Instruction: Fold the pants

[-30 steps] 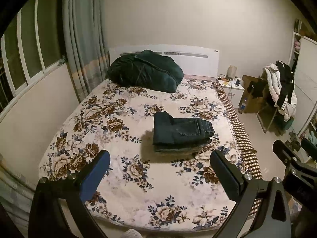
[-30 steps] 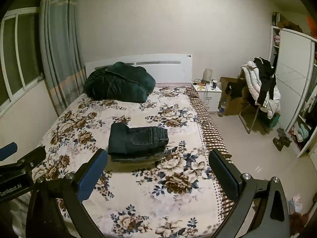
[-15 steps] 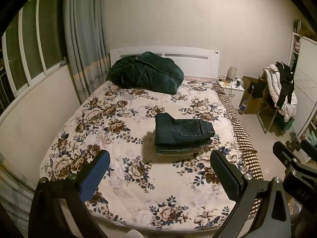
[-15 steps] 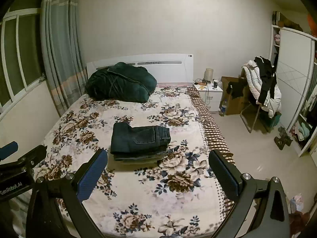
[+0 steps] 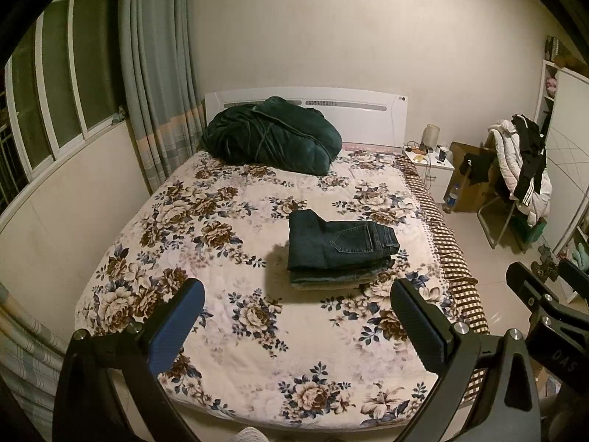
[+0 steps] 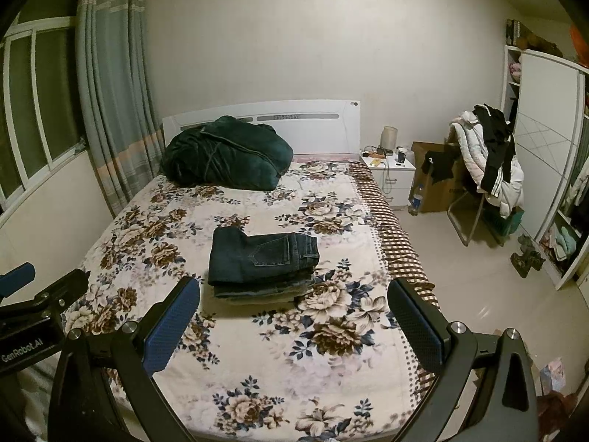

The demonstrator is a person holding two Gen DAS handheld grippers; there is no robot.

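The folded jeans lie on the bed well ahead of my left tongs and right tongs, both released and holding nothing.

Items on the nightstand are too small to identify.

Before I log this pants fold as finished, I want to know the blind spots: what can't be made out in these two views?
- Folded jeans: lower layers of the stack are only edges in both views, hidden by the top pair; their count is unclear.
- Nightstand items: too small to identify.
- Left gripper and right gripper: both open, bodies cut off by the bottom edge.
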